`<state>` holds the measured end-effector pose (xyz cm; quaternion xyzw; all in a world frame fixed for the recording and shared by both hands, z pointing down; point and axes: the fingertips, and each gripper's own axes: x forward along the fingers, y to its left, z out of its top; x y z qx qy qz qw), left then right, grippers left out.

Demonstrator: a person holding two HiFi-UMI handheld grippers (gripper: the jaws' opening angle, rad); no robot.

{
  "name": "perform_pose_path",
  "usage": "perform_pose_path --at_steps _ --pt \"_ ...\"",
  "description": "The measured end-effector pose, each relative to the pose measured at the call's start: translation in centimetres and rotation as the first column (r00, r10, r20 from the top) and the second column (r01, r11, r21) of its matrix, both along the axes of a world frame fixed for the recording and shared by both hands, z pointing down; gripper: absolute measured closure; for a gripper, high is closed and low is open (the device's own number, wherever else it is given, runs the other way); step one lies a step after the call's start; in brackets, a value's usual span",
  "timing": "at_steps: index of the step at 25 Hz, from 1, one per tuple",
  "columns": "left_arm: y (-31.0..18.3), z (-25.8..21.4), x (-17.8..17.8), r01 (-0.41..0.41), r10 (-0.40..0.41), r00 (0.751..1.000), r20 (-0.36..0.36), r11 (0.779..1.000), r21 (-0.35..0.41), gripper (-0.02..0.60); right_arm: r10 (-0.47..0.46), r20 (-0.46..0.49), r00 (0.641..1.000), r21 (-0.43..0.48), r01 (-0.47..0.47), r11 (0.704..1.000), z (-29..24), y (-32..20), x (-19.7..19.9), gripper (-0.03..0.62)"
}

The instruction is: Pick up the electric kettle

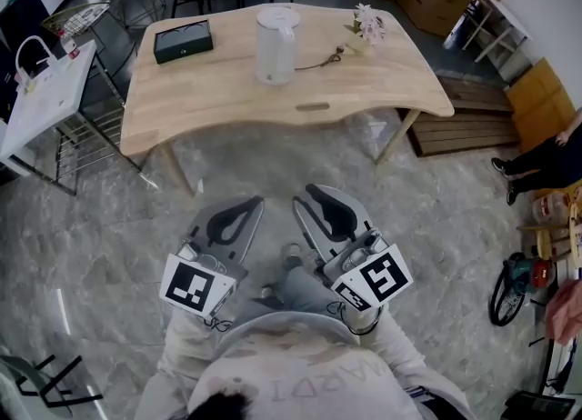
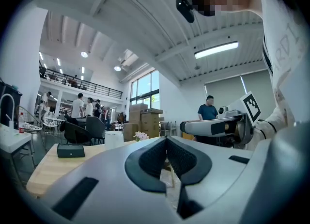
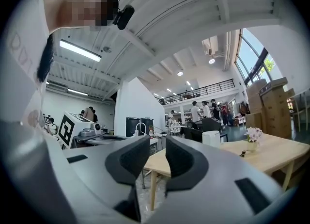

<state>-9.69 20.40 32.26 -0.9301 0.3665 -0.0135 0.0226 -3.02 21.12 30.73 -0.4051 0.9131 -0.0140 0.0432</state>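
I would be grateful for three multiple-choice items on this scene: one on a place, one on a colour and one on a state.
1. Where does the electric kettle stand?
A. On the wooden table, between the black box and the flower vase.
B. On a chair seat.
C. On a cardboard carton.

2. What colour is the electric kettle?
A. Red.
B. White.
C. Black.

3. What is its state?
A. Tipped on its side.
B. Clamped in a gripper.
C. Upright and untouched.

Answers:
1 A: the head view shows it mid-table, with the box to its left and the vase to its right.
2 B: its body and lid are white.
3 C: it stands upright, and the left gripper and right gripper are over the floor, short of the table.
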Motion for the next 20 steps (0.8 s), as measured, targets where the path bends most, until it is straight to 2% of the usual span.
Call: perform_pose_path --at_steps 8,12,20 --pt "-6.9 0.4 -0.3 0.033 -0.033 0.999 0.013 0.999 0.009 0.495 -0.017 0.015 1.000 0.000 0.017 1.000 0.7 -7.6 0.7 0.496" --pt "-11.2 0.0 0.8 0.046 -0.046 0.999 0.012 0.999 -0.004 0.495 -0.029 0.013 0.999 0.009 0.029 1.000 0.2 -12.5 2.1 0.488" --pt "-20.0 -1.0 3.8 0.090 -0.091 0.996 0.015 0.996 0.018 0.495 -0.072 0.000 0.997 0.003 0.072 0.997 -0.2 -21.8 5.4 0.456"
